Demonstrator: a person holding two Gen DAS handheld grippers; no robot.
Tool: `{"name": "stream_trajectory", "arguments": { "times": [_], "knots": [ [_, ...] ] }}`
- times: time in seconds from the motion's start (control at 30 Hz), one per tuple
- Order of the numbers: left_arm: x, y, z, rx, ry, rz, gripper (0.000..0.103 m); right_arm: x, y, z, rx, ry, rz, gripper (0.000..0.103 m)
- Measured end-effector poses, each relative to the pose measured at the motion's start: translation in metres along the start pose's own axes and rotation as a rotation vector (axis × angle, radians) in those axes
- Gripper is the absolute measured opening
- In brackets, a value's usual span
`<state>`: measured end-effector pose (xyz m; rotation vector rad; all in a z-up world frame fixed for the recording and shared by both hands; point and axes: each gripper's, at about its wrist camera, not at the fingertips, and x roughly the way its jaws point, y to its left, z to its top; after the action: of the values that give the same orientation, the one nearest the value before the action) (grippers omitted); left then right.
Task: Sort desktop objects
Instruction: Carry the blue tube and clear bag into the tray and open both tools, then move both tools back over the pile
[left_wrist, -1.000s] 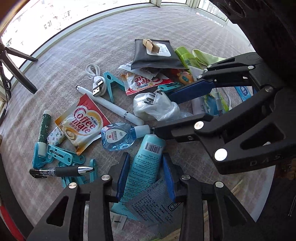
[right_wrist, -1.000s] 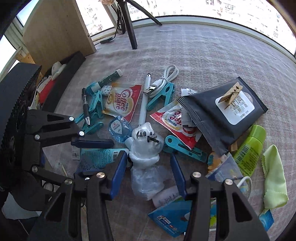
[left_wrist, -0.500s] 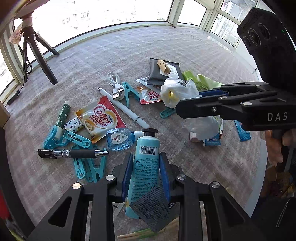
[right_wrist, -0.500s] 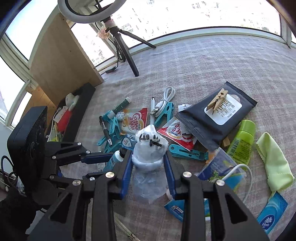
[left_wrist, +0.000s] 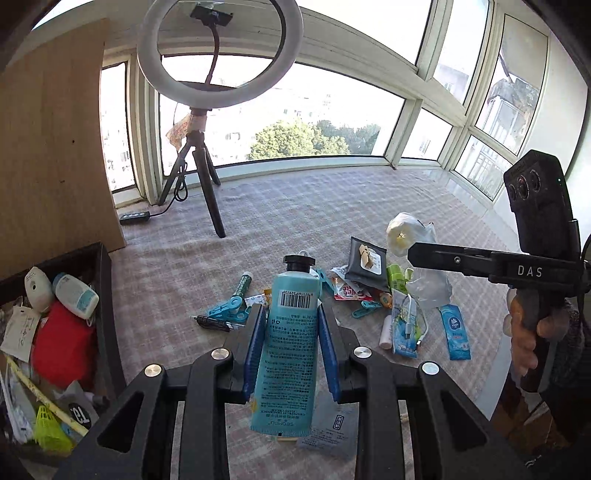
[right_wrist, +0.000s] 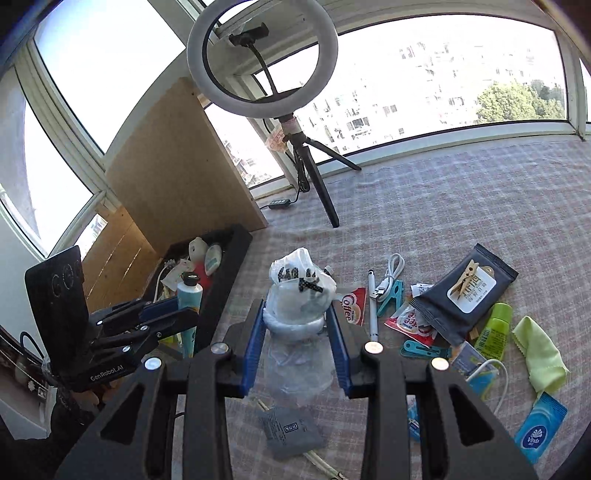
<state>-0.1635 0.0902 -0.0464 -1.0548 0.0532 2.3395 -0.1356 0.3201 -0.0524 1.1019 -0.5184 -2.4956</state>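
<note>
We see the left gripper (left_wrist: 291, 332) raised above the tabletop (left_wrist: 295, 206) and tilted up toward the windows, its blue pads clamped on the sides of a teal tube (left_wrist: 290, 347). The tube stands roughly upright between the fingers, long axis running along them, black cap at the far end and crimped flat end nearest the camera; its barcode faces us. In the right wrist view the same tube (right_wrist: 189, 299) hangs beside the black tray (right_wrist: 236, 254) at the tabletop's left edge, cap upward.

The right gripper (right_wrist: 299, 332) is likewise lifted and held about level, its fingers closed on a clear plastic bag (right_wrist: 299, 295) with a white bundle inside; the bag's loose tail droops below the pads. From the left wrist view that bag (left_wrist: 406, 232) sits at the tip of the right gripper, well above the clutter, with the person's right hand (left_wrist: 532, 328) wrapped around the handle.

Below lie a black wipes pack (right_wrist: 465, 291) with a wooden clothespin on it, a green cloth (right_wrist: 539, 350), a white pen (right_wrist: 373, 306) and a grey sachet (right_wrist: 291, 432). A ring light (left_wrist: 218, 51) stands on its tripod at the far side.
</note>
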Motion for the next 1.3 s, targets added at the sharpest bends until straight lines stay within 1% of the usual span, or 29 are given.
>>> {"name": "stream_trajectory", "arguments": {
  "times": [0.13, 0.23, 0.4, 0.47, 0.6, 0.73, 1.07, 1.13, 1.17, 1.2, 1.23, 1.3],
  "knots": [
    [-0.043, 0.051, -0.014, -0.073, -0.038, 0.100, 0.027, 0.022, 0.047, 0.008, -0.048, 0.016, 0.073, 0.033],
    [-0.075, 0.096, -0.029, -0.147, -0.057, 0.196, 0.027, 0.044, 0.085, 0.010, -0.080, 0.036, 0.131, 0.033],
    [-0.120, 0.165, -0.056, -0.248, -0.074, 0.335, 0.027, 0.089, 0.146, -0.001, -0.152, 0.101, 0.203, 0.033],
    [-0.133, 0.187, -0.064, -0.283, -0.080, 0.364, 0.027, 0.107, 0.170, -0.008, -0.186, 0.131, 0.223, 0.033],
    [-0.145, 0.216, -0.073, -0.315, -0.095, 0.396, 0.027, 0.139, 0.210, -0.019, -0.249, 0.179, 0.243, 0.033],
    [-0.144, 0.232, -0.071, -0.320, -0.110, 0.399, 0.027, 0.165, 0.237, -0.017, -0.289, 0.201, 0.236, 0.033],
    [-0.130, 0.255, -0.043, -0.298, -0.135, 0.418, 0.027, 0.201, 0.275, 0.005, -0.355, 0.195, 0.202, 0.033],
    [-0.126, 0.261, -0.035, -0.301, -0.137, 0.458, 0.029, 0.207, 0.281, 0.009, -0.372, 0.186, 0.195, 0.039],
    [-0.125, 0.265, -0.033, -0.309, -0.132, 0.484, 0.036, 0.210, 0.283, 0.011, -0.380, 0.191, 0.170, 0.055],
    [-0.124, 0.268, -0.030, -0.326, -0.131, 0.497, 0.051, 0.212, 0.284, 0.013, -0.380, 0.191, 0.137, 0.065],
    [-0.125, 0.272, -0.030, -0.345, -0.139, 0.490, 0.057, 0.212, 0.284, 0.015, -0.377, 0.185, 0.118, 0.066],
    [-0.130, 0.275, -0.029, -0.374, -0.166, 0.471, 0.059, 0.209, 0.280, 0.018, -0.373, 0.171, 0.114, 0.066]
  ]
}}
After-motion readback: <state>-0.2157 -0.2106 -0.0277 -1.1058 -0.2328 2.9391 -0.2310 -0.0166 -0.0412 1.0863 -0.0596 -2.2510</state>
